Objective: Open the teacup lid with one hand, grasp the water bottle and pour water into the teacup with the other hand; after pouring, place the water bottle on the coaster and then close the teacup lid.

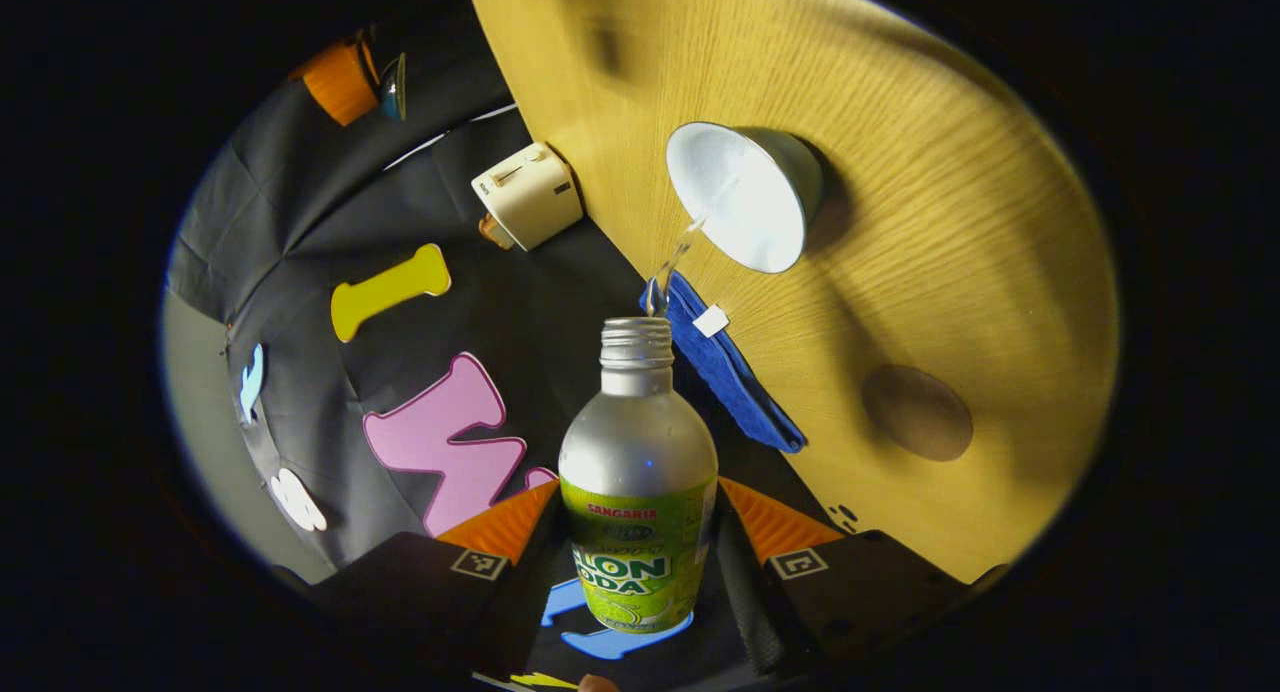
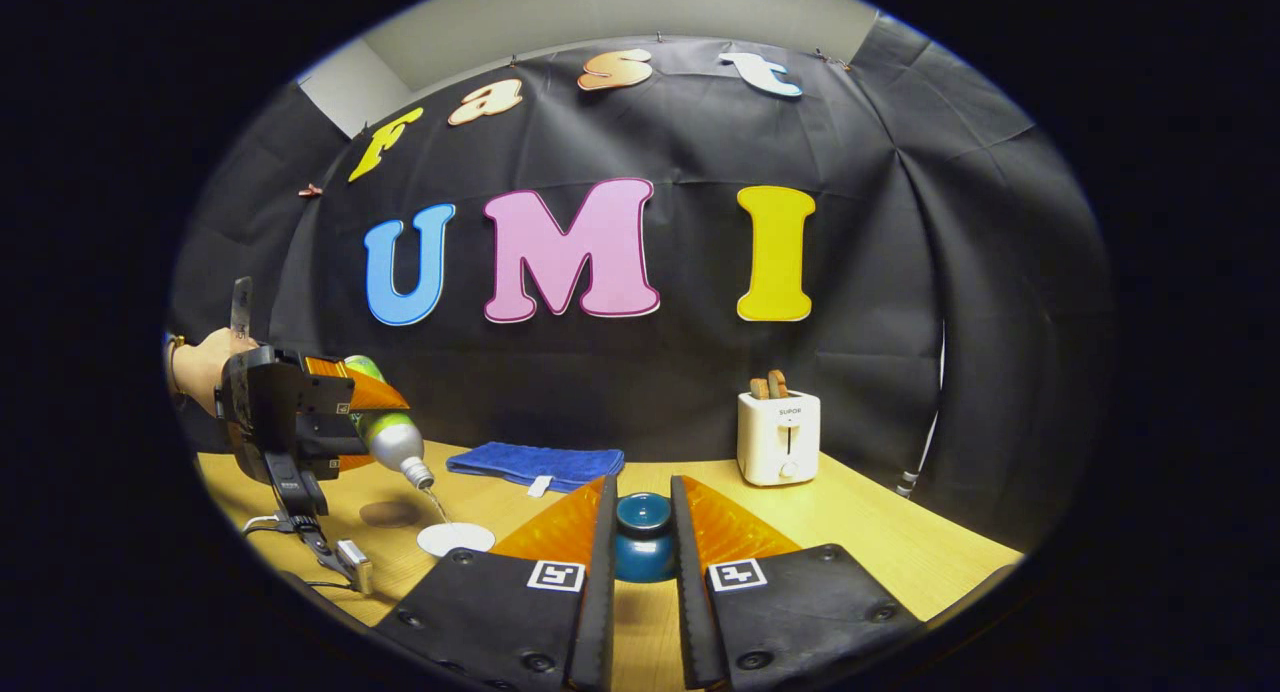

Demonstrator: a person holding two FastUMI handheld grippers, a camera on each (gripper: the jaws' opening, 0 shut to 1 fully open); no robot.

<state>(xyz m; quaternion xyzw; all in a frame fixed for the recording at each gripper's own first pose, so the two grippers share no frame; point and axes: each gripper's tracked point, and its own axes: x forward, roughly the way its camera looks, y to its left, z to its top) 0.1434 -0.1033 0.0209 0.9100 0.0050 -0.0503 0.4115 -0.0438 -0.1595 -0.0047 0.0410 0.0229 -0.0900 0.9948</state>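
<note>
My left gripper (image 1: 637, 502) is shut on a silver water bottle (image 1: 637, 442) with a green label. The bottle is tilted, and a thin stream of water runs from its open mouth into the white teacup (image 1: 745, 197) on the wooden table (image 1: 950, 222). A round brown coaster (image 1: 917, 412) lies beside the cup. In the right gripper view, my right gripper (image 2: 643, 492) is shut on the dark teal teacup lid (image 2: 643, 532), held above the table. To its left, the left gripper (image 2: 372, 417) tips the bottle (image 2: 392, 437) over the teacup (image 2: 455, 539), next to the coaster (image 2: 390, 514).
A folded blue towel (image 2: 535, 464) lies at the table's back edge. A white toaster (image 2: 778, 437) with bread in it stands at the back right. A cable and a small device (image 2: 355, 567) lie near the front left. A person's hand (image 2: 200, 367) holds the left gripper.
</note>
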